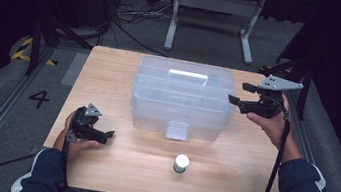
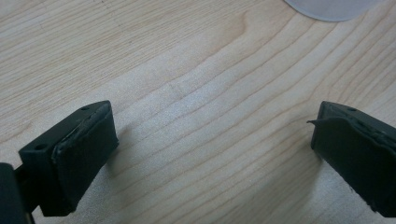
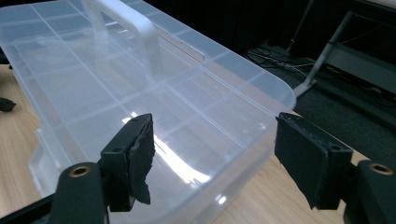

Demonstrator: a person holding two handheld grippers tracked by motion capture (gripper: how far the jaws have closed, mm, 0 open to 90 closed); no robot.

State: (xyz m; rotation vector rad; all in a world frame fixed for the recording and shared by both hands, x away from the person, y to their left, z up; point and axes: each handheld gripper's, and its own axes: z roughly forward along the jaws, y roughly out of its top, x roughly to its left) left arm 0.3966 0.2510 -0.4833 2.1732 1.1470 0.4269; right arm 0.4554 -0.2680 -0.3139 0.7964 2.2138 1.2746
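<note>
Box: clear plastic organiser box (image 1: 183, 98) sits mid-table (image 1: 112, 67), lid down, white handle (image 1: 188, 75) on top.
Your R gripper (image 1: 237, 92): jaws spread wide, nothing between them; held up off the table at the box's right end, pointing at it.
Your L gripper (image 1: 102, 136): jaws wide apart, nothing held, low over bare wood, well apart from box.
Small white-capped jar (image 1: 180, 163): stands near the front edge, just before the box latch (image 1: 177, 130).

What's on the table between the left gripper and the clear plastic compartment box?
Nothing: in the high view, only bare wood of the light wooden table separates the left gripper from the clear plastic compartment box. The left gripper view shows bare wood too.
</note>
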